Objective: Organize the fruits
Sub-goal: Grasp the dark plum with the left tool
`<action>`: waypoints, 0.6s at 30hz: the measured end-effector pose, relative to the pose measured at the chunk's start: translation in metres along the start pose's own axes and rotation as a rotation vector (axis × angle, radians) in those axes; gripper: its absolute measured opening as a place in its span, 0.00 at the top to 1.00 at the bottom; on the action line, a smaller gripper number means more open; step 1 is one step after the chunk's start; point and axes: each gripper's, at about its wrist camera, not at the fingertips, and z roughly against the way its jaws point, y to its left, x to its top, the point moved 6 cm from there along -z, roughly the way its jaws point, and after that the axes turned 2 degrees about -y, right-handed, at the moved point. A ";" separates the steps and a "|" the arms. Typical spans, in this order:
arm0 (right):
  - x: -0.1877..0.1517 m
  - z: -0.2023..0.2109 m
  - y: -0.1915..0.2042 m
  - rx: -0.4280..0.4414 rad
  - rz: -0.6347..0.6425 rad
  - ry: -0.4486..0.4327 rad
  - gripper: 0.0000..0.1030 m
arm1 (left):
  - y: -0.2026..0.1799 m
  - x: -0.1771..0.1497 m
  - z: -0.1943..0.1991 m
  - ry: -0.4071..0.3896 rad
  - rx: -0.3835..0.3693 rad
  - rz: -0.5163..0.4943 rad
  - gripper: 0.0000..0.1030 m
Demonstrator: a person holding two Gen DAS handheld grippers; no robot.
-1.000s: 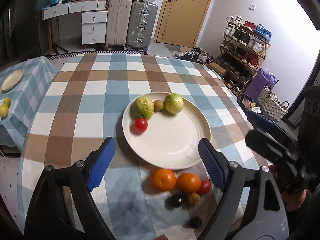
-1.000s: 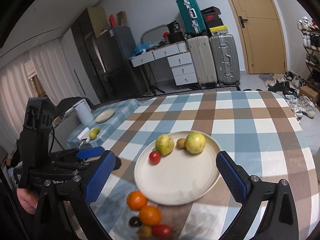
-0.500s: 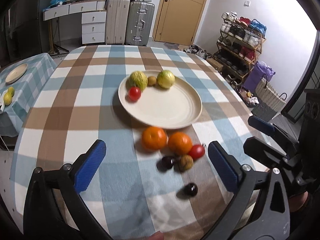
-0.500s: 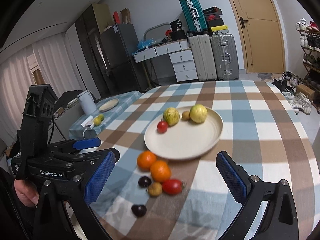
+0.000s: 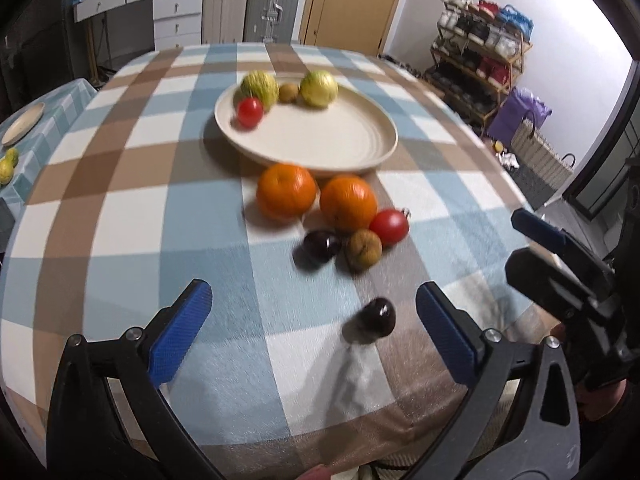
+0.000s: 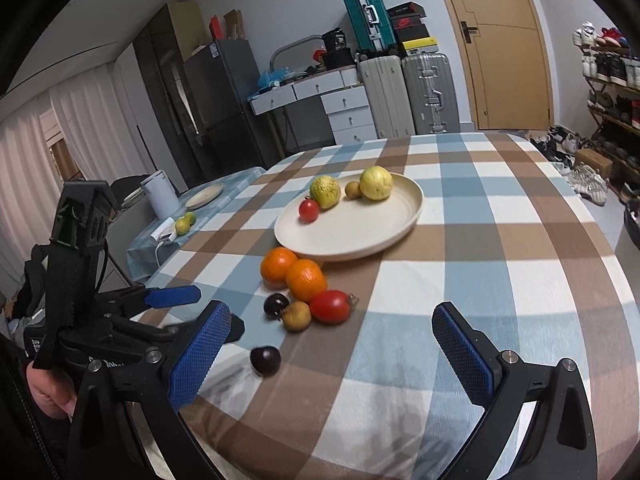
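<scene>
Both grippers spread and empty above the checked table (image 6: 500, 264).
Left gripper (image 5: 312, 328) and right gripper (image 6: 332, 354) hold nothing; 4 fruits sit on the plate (image 5: 320, 140), 6 fruits (image 5: 348, 204) lie beside it.

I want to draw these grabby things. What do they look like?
Each tool is black plastic with two long fingers tipped by bumpy blue pads and small silver bolts. The left tool has a boxy black block on top, a black cable and white lettering on its side. The right tool looks the same. A bare hand holds the left one.
</scene>
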 end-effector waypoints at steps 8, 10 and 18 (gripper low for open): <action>-0.009 -0.002 -0.008 -0.001 -0.031 0.012 0.00 | -0.012 -0.009 -0.015 0.038 -0.031 -0.034 0.02; -0.010 -0.002 -0.010 0.000 -0.038 0.012 0.00 | -0.017 -0.010 -0.016 0.040 -0.034 -0.053 0.08; -0.014 -0.004 -0.019 -0.003 -0.064 0.017 0.00 | -0.028 -0.015 -0.021 0.070 -0.060 -0.087 0.37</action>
